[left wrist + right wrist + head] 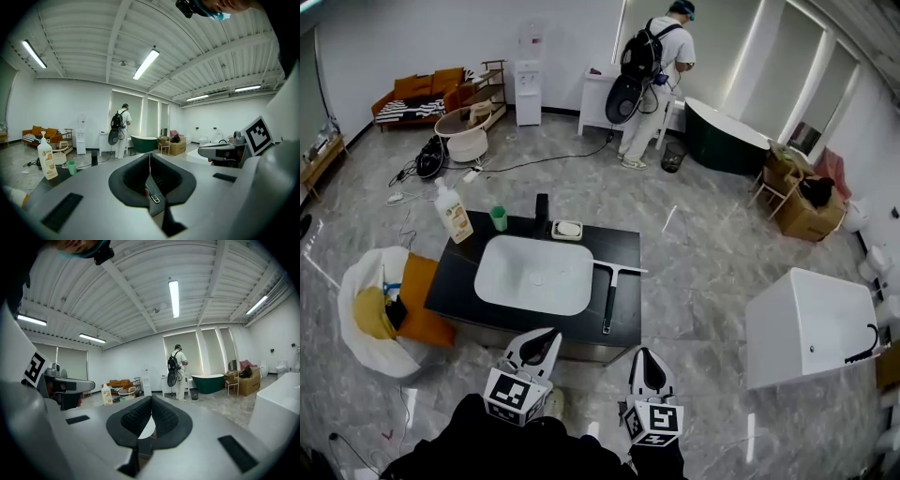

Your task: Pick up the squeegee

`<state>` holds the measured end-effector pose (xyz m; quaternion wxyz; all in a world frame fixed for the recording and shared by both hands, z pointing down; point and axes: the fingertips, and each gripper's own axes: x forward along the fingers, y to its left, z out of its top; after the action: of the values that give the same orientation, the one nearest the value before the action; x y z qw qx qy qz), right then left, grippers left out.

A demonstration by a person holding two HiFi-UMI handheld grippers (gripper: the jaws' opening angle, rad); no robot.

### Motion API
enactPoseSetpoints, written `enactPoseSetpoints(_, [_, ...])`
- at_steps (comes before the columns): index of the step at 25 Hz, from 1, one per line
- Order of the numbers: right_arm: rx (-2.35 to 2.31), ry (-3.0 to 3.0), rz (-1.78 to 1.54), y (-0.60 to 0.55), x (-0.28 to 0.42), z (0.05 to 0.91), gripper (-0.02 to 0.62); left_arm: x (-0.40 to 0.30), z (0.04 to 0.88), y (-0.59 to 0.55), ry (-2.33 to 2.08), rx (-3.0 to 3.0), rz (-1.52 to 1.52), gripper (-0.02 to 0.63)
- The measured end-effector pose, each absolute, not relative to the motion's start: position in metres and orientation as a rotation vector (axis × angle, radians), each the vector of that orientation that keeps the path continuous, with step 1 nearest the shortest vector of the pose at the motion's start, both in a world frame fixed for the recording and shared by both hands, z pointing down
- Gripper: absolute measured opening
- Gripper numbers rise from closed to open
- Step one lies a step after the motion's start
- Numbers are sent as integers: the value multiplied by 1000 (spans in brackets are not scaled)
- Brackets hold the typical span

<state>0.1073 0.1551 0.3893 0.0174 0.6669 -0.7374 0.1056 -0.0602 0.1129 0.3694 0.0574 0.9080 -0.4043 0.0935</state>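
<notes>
Soap bottle point(452, 211) and green cup point(499, 218) are seen at the back left of the black counter point(623, 246). Left gripper point(546, 337): jaws pressed together, empty, short of the near edge. Squeegee point(610, 300) is laid flat on the counter, just right of the white basin point(534, 274), untouched. Right gripper point(647, 358): jaws pressed together, empty.

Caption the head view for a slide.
Shut and empty, the left gripper and right gripper face a black vanity where the squeegee lies beside the white basin.
</notes>
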Motion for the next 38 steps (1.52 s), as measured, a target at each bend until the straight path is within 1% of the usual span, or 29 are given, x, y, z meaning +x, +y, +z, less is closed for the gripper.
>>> enactPoseSetpoints(5, [2108, -2265, 319, 115, 92, 390, 15, -72, 369, 71, -1184, 2797, 211, 25])
enactPoseSetpoints(17, [2146, -2202, 342, 57, 71, 404, 15, -91, 385, 8, -1105, 2790, 284, 25])
enactPoseSetpoints(23, [2129, -2161, 406, 26, 75, 430, 15, -87, 405, -25, -1094, 2759, 284, 25])
enactPoseSetpoints(38, [1997, -2119, 605, -85, 114, 507, 15, -51, 482, -124, -1104, 2596, 420, 25])
